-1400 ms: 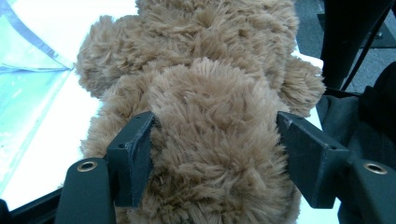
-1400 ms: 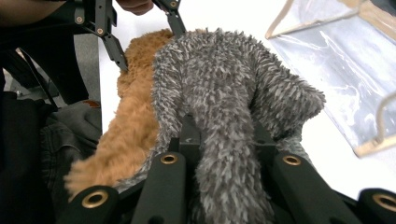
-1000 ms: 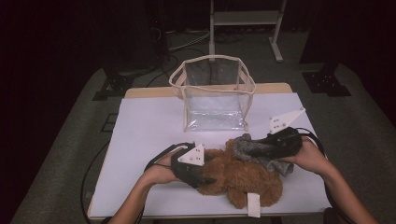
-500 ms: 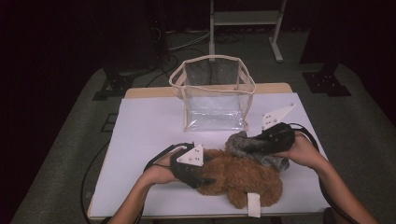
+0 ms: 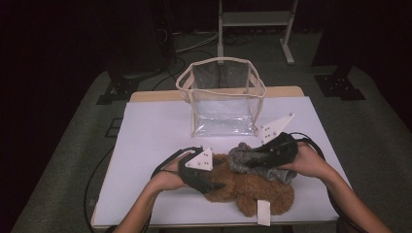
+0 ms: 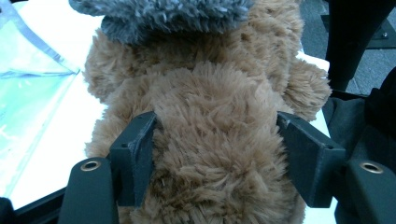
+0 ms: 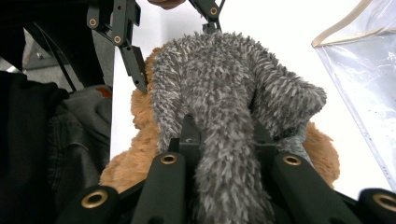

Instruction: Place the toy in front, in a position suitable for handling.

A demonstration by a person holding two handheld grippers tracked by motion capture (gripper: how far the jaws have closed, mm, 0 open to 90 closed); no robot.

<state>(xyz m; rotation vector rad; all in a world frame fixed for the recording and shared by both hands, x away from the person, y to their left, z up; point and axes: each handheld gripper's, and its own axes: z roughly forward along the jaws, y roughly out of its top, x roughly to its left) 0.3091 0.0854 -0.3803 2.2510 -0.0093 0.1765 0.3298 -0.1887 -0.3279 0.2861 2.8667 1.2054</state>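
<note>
Two black grippers, the left gripper and the right gripper, each topped by a grey three-cornered plate dotted with small screws. Brass-ringed holes along the black jaw arms; thin black cables looping behind. Bare forearms, no sleeves.

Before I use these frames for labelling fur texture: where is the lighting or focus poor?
High view: dark surround, soft; white table bright. Left gripper view: brown plush sharp, tabletop blown out. Right gripper view: grey plush sharp, clear bag shows glare.
</note>
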